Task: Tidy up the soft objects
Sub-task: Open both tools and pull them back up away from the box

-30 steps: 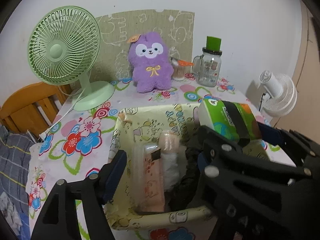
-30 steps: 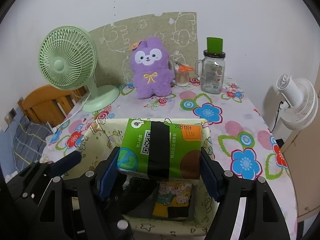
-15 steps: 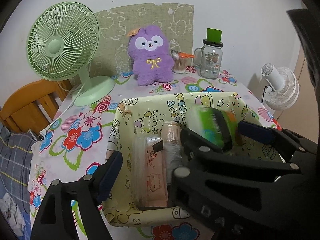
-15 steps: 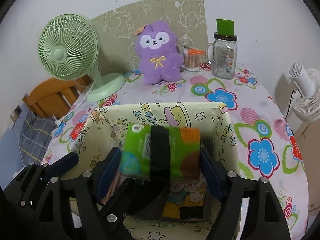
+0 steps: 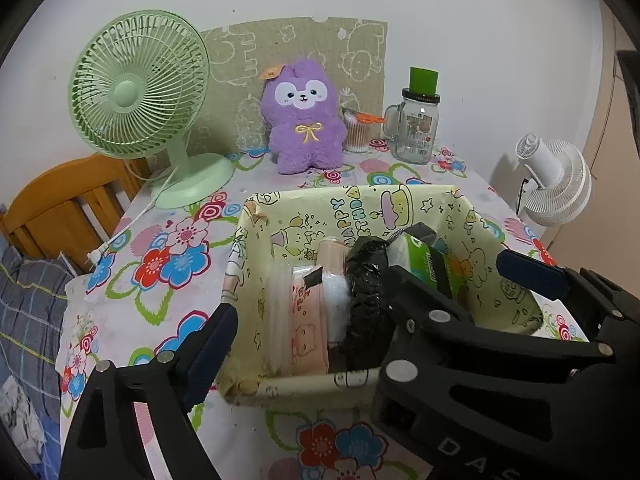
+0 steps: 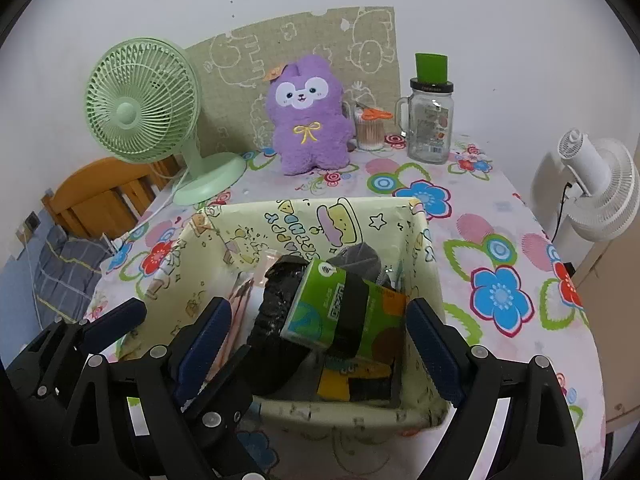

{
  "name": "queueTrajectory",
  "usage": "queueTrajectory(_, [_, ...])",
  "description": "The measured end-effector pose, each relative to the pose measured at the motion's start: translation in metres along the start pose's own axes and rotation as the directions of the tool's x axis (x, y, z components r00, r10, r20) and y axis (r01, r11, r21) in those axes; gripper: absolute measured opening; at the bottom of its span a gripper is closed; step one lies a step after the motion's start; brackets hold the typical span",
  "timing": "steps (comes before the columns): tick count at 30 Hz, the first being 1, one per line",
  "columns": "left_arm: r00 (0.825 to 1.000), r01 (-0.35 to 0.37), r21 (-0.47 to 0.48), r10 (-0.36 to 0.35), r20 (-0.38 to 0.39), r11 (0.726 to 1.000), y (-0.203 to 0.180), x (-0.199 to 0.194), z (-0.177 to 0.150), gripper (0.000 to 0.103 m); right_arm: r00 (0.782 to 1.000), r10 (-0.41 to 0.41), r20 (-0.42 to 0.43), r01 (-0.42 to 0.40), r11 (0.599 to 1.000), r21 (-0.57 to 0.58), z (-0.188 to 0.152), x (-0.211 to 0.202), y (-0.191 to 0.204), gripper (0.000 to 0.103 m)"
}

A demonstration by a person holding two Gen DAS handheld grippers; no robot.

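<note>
Green tissue pack (image 6: 344, 312) in basket (image 6: 424, 240), between parted fingers (image 6: 430, 344)

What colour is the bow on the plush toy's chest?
Yellow, on the purple plush toy; it shows best in the right wrist view.

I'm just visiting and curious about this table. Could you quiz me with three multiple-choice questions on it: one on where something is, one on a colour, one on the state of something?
1. Where is the green tissue pack?
A. In the patterned basket
B. Beside the glass jar
C. Under the green fan

2. What colour is the plush toy?
A. Yellow
B. Purple
C. White

3. How does the right gripper stand?
A. Clamped on the pack
B. Clamped on the basket rim
C. Open, pads clear of the pack

Answers: 1 A, the pack lies tilted on the other items inside the basket. 2 B, its fur is purple with a yellow bow. 3 C, gaps show on both sides of the pack; its jaws have just been opening.
</note>
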State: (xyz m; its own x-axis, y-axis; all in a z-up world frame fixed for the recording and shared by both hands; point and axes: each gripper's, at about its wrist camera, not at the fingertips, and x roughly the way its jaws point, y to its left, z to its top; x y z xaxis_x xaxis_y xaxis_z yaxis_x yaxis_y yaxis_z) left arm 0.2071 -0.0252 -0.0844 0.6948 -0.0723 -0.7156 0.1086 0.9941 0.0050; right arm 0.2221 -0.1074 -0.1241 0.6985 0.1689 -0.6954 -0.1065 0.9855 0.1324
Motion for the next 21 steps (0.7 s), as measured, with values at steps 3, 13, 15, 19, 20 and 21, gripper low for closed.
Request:
queueTrajectory(3, [1.000,0.001,-0.003,-0.001,0.007,1.000,-0.001,-0.007,-0.003,0.091,1.000,-0.001,0.009,0.001,1.000,-0.002,-0.004,-0.009,0.000,0.091])
queueTrajectory(13, [0.999,-0.001,-0.008,0.002,0.041,1.000,-0.004,-0.033,-0.012,0.092,0.999,-0.019,0.043,0.020,1.000,-0.014,-0.014,-0.040,0.003,0.091])
queueTrajectory(15, [0.999,-0.001,-0.010,0.002,0.049,1.000,-0.005,-0.038,-0.014,0.093,0.998,-0.025,0.050,0.026,1.000,-0.016,-0.016,-0.046,0.002,0.091])
queueTrajectory(19, [0.998,-0.002,-0.014,0.003,0.064,1.000,-0.006,-0.050,-0.019,0.094,0.997,-0.028,0.067,0.029,0.999,-0.021,-0.019,-0.058,0.003,0.091])
queueTrajectory(20, [0.998,-0.002,-0.016,0.003,0.067,1.000,-0.006,-0.053,-0.021,0.094,0.997,-0.029,0.071,0.031,0.999,-0.023,-0.020,-0.060,0.003,0.091])
queueTrajectory(21, [0.998,-0.001,-0.018,0.002,0.069,1.000,-0.006,-0.055,-0.022,0.095,0.997,-0.029,0.076,0.031,0.999,-0.024,-0.022,-0.064,0.003,0.091])
